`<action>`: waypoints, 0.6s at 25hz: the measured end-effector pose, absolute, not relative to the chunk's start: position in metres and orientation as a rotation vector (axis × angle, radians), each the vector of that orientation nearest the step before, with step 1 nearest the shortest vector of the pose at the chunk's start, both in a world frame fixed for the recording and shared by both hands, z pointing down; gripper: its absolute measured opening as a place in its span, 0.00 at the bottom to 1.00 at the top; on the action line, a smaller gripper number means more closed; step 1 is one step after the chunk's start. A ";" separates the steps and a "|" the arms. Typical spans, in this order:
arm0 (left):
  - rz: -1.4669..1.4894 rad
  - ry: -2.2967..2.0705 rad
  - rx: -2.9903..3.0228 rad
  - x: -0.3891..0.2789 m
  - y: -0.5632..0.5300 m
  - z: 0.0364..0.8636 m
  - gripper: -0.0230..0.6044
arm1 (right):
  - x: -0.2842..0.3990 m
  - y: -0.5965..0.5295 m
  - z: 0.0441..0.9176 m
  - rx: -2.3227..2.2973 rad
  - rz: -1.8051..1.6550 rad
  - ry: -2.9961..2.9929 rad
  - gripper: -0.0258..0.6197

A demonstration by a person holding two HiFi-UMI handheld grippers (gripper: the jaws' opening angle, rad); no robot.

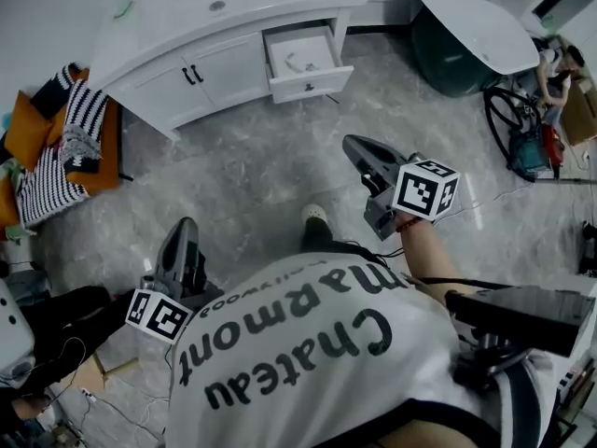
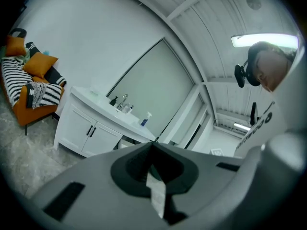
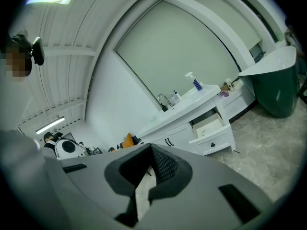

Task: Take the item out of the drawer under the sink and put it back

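Two grey moulded grippers, both mine, are held low in front of my body, well apart from the furniture. My left gripper (image 1: 185, 227) has its jaws pressed together into a tapered wedge with nothing between them. My right gripper (image 1: 354, 144) is likewise closed and empty, and its ribbed black pads (image 3: 165, 166) meet at the tip. Each carries a white cube printed with black square markers.

Across the room stands the vanity cabinet (image 1: 187, 75), white and glossy, with panelled doors, short black handles and a curved countertop holding a shallow sink (image 1: 216, 6). At its right end the drawer (image 1: 313, 84) is pulled out; it is a plain white box with a small dark knob on its front panel. The item (image 1: 297, 62) lies on the drawer bottom as a small pale shape, too small to identify.

A slim blue spray bottle (image 3: 194, 83) stands upright on the countertop near a metal faucet (image 2: 123, 99). The floor (image 1: 242, 175) is polished grey stone tile with pale veining. To the left sits an orange seat (image 1: 110, 147) draped with a black-and-white striped throw (image 1: 67, 143). To the right stands a rounded dark green tub (image 1: 448, 59) with a smooth white rim.
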State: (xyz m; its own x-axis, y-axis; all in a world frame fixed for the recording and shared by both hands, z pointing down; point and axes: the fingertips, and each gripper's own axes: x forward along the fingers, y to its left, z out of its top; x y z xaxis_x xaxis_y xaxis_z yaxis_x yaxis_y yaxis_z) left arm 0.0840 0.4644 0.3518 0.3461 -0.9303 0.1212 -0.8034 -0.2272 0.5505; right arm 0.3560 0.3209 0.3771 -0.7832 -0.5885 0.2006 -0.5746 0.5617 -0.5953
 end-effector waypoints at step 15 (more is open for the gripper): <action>-0.297 -1.497 2.072 0.123 0.307 0.350 0.05 | 0.393 0.170 0.387 -1.042 -1.088 2.771 0.06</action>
State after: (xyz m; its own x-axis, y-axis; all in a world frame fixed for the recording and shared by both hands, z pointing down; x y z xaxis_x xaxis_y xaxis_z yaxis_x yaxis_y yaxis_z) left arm 0.1229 0.3071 0.3497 0.3517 -0.9252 0.1423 -0.8011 -0.2188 0.5570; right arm 0.3931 0.1704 0.3869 -0.7818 -0.5759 0.2391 -0.5847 0.5437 -0.6021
